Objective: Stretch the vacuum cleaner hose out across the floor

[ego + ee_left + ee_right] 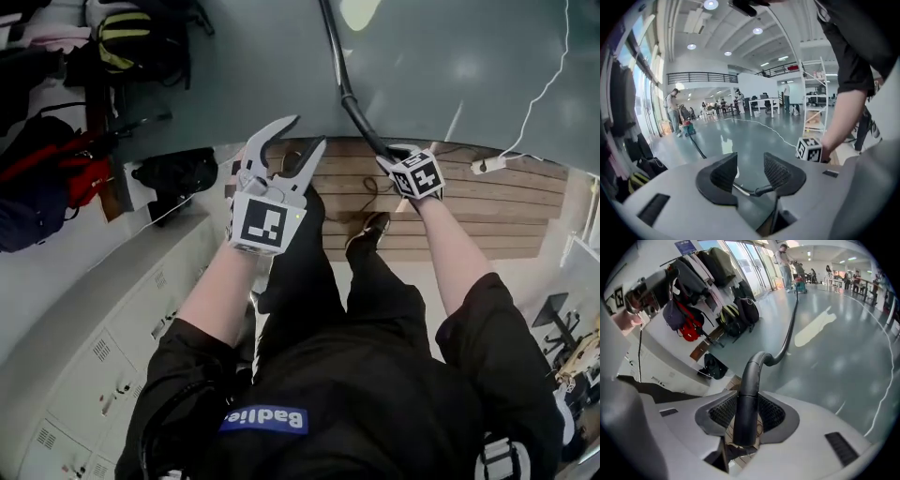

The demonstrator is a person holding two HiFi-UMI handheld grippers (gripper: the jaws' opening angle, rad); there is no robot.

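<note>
The black vacuum cleaner hose [339, 70] comes down across the grey floor to its stiff end tube [746, 399]. My right gripper [386, 156] [746, 412] is shut on that tube, with both pads pressed against it. In the right gripper view the hose [790, 329] bends away over the floor to the green and red vacuum cleaner [800, 285] far off. My left gripper [298, 141] [750, 171] is held up beside the right one, open, with nothing between its jaws. The left gripper view also shows the hose [697, 149] and the cleaner [688, 127] in the distance.
Grey lockers [112, 319] line the left side, with bags and coats [56, 178] hung beyond them. I stand on a wooden platform [487, 206]. A white cable [544, 89] runs to a power strip [489, 166]. A white shelf rack [813, 93] stands to the right; people are far away.
</note>
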